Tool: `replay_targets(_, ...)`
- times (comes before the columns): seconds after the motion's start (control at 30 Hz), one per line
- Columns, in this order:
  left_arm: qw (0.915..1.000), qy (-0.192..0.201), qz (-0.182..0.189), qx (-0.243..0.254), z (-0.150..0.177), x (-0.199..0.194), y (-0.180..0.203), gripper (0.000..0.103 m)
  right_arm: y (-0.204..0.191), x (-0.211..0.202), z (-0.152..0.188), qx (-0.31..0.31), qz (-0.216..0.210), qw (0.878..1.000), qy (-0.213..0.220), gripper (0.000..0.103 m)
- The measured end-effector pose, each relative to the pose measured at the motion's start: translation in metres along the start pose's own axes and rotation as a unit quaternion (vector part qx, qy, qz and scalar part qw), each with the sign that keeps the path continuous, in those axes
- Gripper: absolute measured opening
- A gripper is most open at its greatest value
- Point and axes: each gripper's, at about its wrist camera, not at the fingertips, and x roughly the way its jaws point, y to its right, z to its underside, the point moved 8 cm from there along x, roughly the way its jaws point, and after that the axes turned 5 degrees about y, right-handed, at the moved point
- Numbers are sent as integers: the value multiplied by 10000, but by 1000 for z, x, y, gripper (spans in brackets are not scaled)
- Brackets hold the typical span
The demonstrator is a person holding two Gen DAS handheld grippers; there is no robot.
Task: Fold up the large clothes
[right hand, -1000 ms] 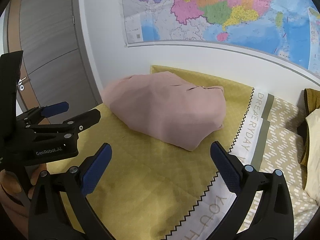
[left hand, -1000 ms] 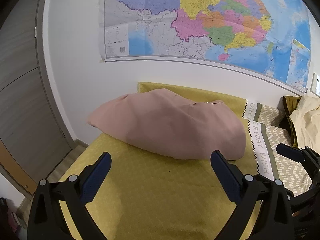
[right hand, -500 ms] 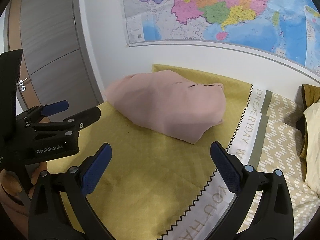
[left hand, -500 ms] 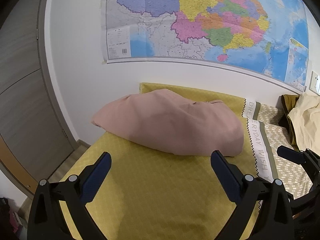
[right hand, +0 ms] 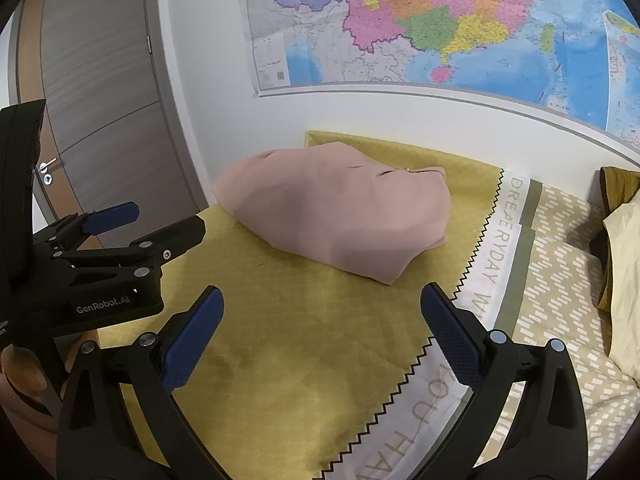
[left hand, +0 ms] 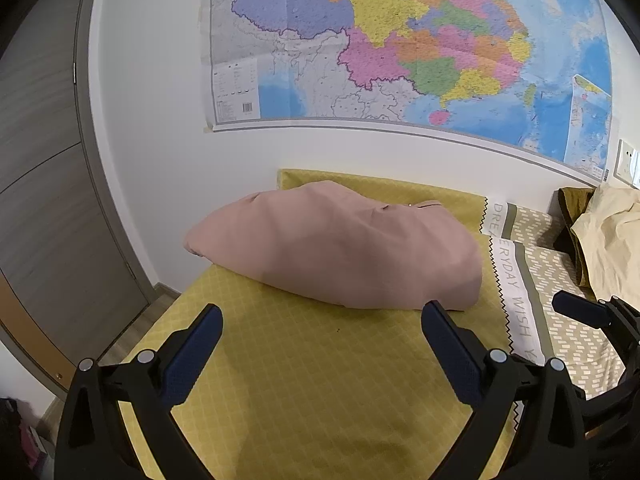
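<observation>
Ahead of both tongs: folded pink garment (left hand: pixel 340 248) on yellow bedspread (left hand: pixel 320 380) | wall map (left hand: pixel 400 40) above | left tongs (left hand: pixel 320 344) apart, empty | right tongs (right hand: pixel 320 320) apart, empty

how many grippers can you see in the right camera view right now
2. The right gripper fills the bottom, jaws open over the yellow bedspread. The left gripper is at the left edge, also open, pointing toward the pink garment.
</observation>
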Motion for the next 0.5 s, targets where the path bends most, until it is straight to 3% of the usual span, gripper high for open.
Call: replay_targets(0.5, 10000, -8, 8, -18, 2, 0, 0, 96, 0, 0, 2, 47, -11, 10000, -17, 97)
